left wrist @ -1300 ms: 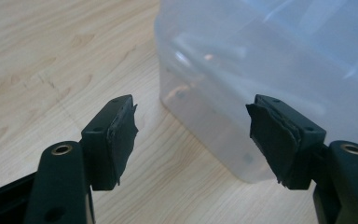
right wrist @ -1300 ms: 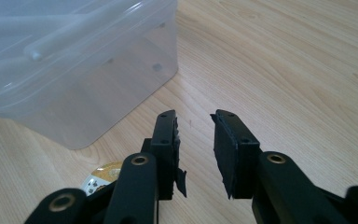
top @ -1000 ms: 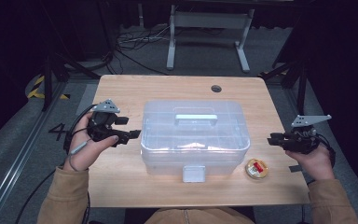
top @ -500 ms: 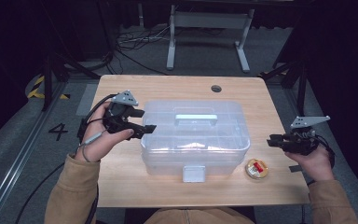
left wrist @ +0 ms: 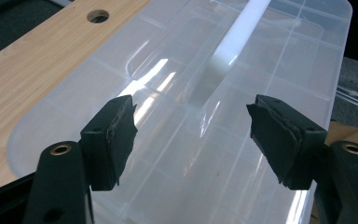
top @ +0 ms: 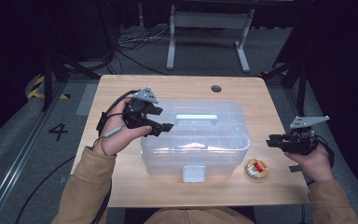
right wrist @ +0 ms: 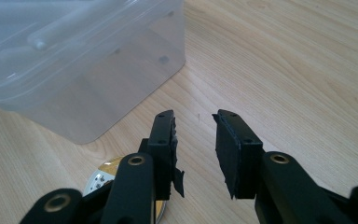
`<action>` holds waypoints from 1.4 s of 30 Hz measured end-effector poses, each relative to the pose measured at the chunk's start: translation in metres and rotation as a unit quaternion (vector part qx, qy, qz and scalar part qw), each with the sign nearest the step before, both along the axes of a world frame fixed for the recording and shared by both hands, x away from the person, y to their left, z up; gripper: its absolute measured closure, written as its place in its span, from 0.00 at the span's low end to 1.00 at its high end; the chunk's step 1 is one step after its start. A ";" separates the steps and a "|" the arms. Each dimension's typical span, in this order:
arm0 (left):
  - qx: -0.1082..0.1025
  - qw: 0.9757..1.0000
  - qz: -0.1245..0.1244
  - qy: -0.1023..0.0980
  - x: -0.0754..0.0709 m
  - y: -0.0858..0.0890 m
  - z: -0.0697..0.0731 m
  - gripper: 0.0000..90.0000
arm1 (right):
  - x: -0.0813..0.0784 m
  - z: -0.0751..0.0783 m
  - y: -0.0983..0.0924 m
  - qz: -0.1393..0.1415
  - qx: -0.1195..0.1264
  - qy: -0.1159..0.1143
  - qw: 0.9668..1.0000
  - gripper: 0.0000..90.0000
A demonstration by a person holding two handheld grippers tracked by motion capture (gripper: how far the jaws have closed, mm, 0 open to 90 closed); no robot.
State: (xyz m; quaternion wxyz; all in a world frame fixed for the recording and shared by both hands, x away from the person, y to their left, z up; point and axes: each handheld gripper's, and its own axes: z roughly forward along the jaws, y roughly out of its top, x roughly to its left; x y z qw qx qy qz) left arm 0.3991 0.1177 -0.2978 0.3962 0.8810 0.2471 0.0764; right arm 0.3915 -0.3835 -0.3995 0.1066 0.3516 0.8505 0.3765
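A clear plastic storage box [top: 196,140] with a lid and a white handle [top: 196,117] stands mid-table. My left gripper [top: 168,129] hovers over the box's left end, jaws wide open with nothing between them; in the left gripper view it [left wrist: 191,123] looks down on the lid [left wrist: 242,56]. My right gripper [top: 271,141] rests near the table's right edge, jaws parted a little and empty; in the right gripper view it [right wrist: 195,123] points at bare wood beside the box [right wrist: 74,60]. A small round tin [top: 256,168] lies by the box's right front corner.
The wooden table [top: 177,88] has a cable hole [top: 216,88] at the back. The box's front latch [top: 193,173] faces the person. Dark floor, cables and a metal stand [top: 207,32] lie beyond the table.
My left gripper has moved right and slightly up, from beside the box's left end to over its lid. The right gripper has stayed put.
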 end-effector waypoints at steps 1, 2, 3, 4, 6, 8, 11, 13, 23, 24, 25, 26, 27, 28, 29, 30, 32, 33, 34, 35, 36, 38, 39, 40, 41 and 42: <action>0.002 1.000 -0.003 0.001 0.001 -0.002 0.000 0.35 | 0.000 0.000 0.000 0.000 0.000 0.000 1.000 0.75; 0.002 1.000 -0.006 0.002 0.002 -0.005 -0.001 0.35 | 0.000 0.000 0.000 0.000 0.000 0.000 1.000 0.75; 0.004 1.000 -0.008 0.003 0.003 -0.008 -0.002 0.35 | 0.000 0.000 0.000 0.001 0.000 0.000 1.000 0.75; 0.003 1.000 -0.009 0.002 0.003 -0.010 -0.003 0.35 | 0.000 0.000 0.000 0.001 0.000 0.000 1.000 0.75; 0.001 1.000 -0.013 0.003 0.005 -0.015 -0.005 0.36 | 0.000 0.000 0.000 0.002 -0.001 0.000 1.000 0.75; 0.001 1.000 -0.017 0.002 0.007 -0.018 -0.007 0.38 | 0.000 0.000 0.000 0.002 0.000 0.001 1.000 0.75; -0.003 1.000 -0.019 0.007 0.009 -0.023 -0.009 0.42 | 0.000 -0.001 0.001 0.002 0.000 0.001 1.000 0.75; -0.004 1.000 -0.017 0.008 0.010 -0.026 -0.010 0.44 | 0.000 -0.001 0.001 0.004 -0.001 0.002 1.000 0.75; 0.009 1.000 -0.027 -0.001 0.013 -0.036 -0.013 0.70 | 0.000 -0.001 0.004 0.009 -0.001 0.001 1.000 0.74; 0.011 1.000 -0.026 -0.006 0.013 -0.036 -0.013 0.77 | -0.001 -0.001 0.005 0.010 -0.001 0.002 1.000 0.74; 0.017 0.999 -0.026 -0.009 0.012 -0.037 -0.012 0.78 | -0.001 -0.002 0.005 0.010 -0.001 0.001 1.000 0.74; 0.022 0.999 -0.022 -0.015 0.012 -0.038 -0.012 0.79 | -0.001 -0.002 0.005 0.011 -0.002 0.001 1.000 0.74; 0.023 0.999 -0.019 -0.018 0.011 -0.038 -0.012 0.81 | -0.001 -0.002 0.005 0.011 -0.002 0.001 1.000 0.74; 0.023 0.999 -0.016 -0.018 0.012 -0.038 -0.012 0.81 | -0.002 -0.002 0.005 0.012 -0.003 0.000 1.000 0.74; 0.023 0.999 -0.016 -0.018 0.012 -0.038 -0.012 0.82 | -0.002 -0.002 0.005 0.012 -0.003 0.000 1.000 0.74; 0.021 1.000 -0.013 -0.016 0.012 -0.037 -0.012 0.82 | -0.002 -0.002 0.005 0.012 -0.003 0.000 1.000 0.74; 0.017 1.000 -0.011 -0.013 0.014 -0.037 -0.012 0.82 | -0.003 -0.001 0.005 0.013 0.000 0.000 1.000 0.74; 0.015 1.000 -0.009 -0.009 0.014 -0.037 -0.012 0.83 | -0.004 -0.001 0.005 0.013 0.000 -0.001 1.000 0.75; 0.017 1.000 -0.008 -0.008 0.015 -0.037 -0.011 0.83 | -0.005 -0.001 0.006 0.014 0.000 -0.001 1.000 0.75; 0.021 1.000 -0.009 -0.007 0.016 -0.037 -0.010 0.83 | -0.005 -0.001 0.006 0.014 0.002 -0.001 1.000 0.75; 0.021 1.000 -0.006 -0.008 0.016 -0.038 -0.009 0.83 | -0.006 -0.001 0.006 0.016 0.003 -0.002 1.000 0.76; 0.021 1.000 -0.002 -0.011 0.017 -0.038 -0.005 0.83 | -0.007 0.000 0.006 0.019 0.006 -0.004 1.000 0.77; 0.021 1.000 -0.001 -0.010 0.019 -0.037 -0.003 0.83 | -0.008 0.000 0.006 0.021 0.009 -0.004 1.000 0.77; 0.018 1.000 0.000 -0.009 0.020 -0.036 -0.002 0.83 | -0.009 0.001 0.006 0.022 0.011 -0.005 1.000 0.78; 0.017 1.000 0.001 -0.010 0.022 -0.036 -0.001 0.83 | -0.009 0.001 0.006 0.025 0.014 -0.006 1.000 0.78; 0.020 1.000 0.004 -0.009 0.023 -0.036 0.001 0.83 | -0.010 0.001 0.006 0.026 0.017 -0.007 1.000 0.78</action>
